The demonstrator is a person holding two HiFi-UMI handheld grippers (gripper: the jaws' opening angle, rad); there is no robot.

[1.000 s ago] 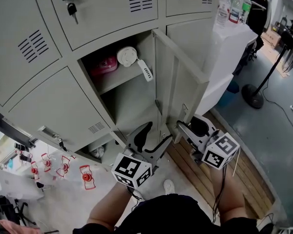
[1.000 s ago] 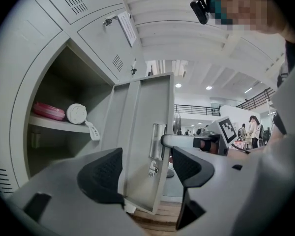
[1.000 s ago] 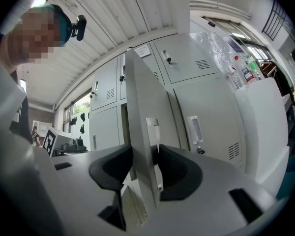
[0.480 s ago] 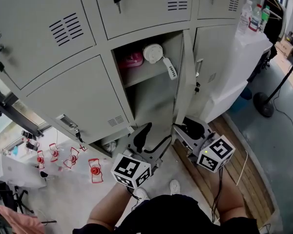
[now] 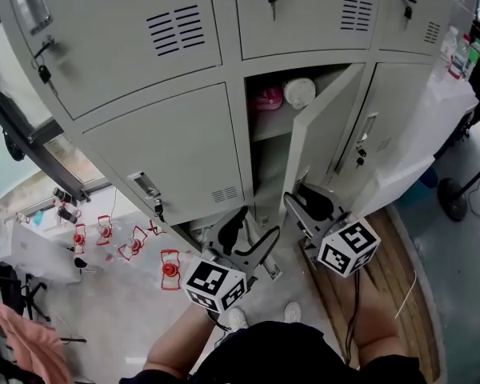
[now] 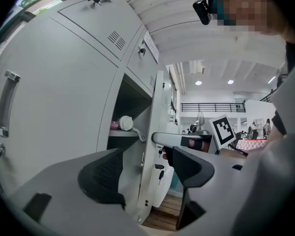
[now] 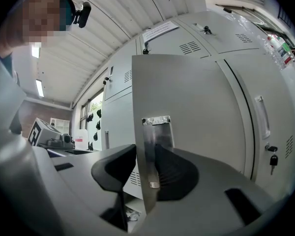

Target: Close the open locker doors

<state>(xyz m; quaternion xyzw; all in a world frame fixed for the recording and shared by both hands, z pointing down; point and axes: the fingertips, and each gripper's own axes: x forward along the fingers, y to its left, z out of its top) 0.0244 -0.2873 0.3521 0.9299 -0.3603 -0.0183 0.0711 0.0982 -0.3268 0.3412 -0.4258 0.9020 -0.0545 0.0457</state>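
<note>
Centre frame, our right gripper has jaws just closing, pinching the half-open locker door by its edge. Our left gripper gapes wide, empty. The paper label is unreadable.

You're in a workshop hall. Bank of pale grey steel lockers; left of it, small red clip-like parts strewn on bare concrete floor; right of it, black round-based stand.

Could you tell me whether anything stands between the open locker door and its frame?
Nothing visible blocks the grey metal locker door. The white round container and pink object sit on the shelf; only a tag hangs over its edge.
</note>
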